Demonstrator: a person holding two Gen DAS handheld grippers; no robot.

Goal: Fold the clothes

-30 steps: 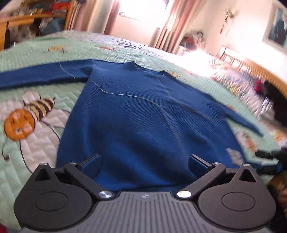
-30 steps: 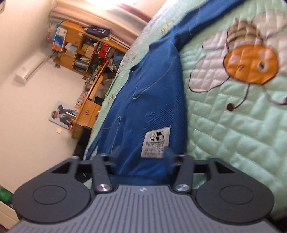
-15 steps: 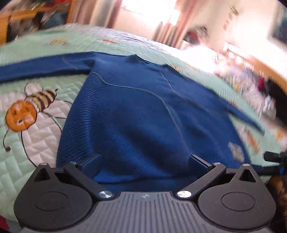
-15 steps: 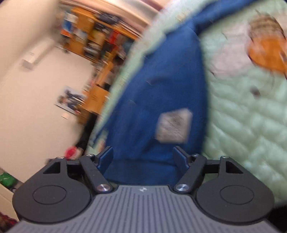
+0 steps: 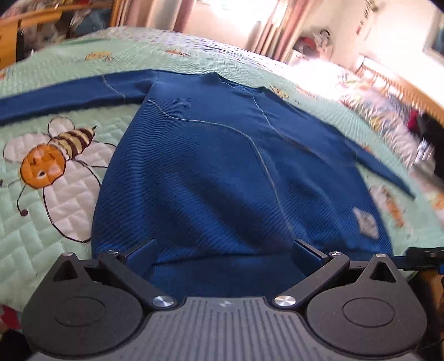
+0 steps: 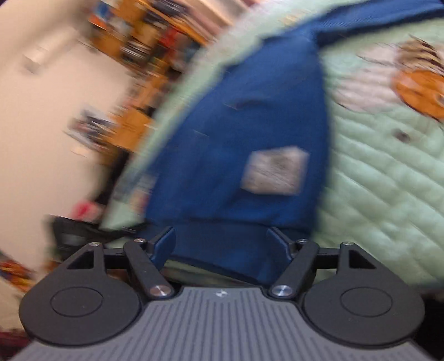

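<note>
- Now I see the blue sweater flat on the green quilt, stretching ahead of both grippers.
- My left gripper is spread wide, hem between the fingers, pads clear of it.
- My right gripper is opening, hem between its fingers, not pinched; white label just ahead.

Green quilt w/ bee motif, curtains.

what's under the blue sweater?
The sweater lies flat on a green quilt; a bee patch shows beside it. Whatever the quilt carries directly beneath the sweater is covered.
</note>
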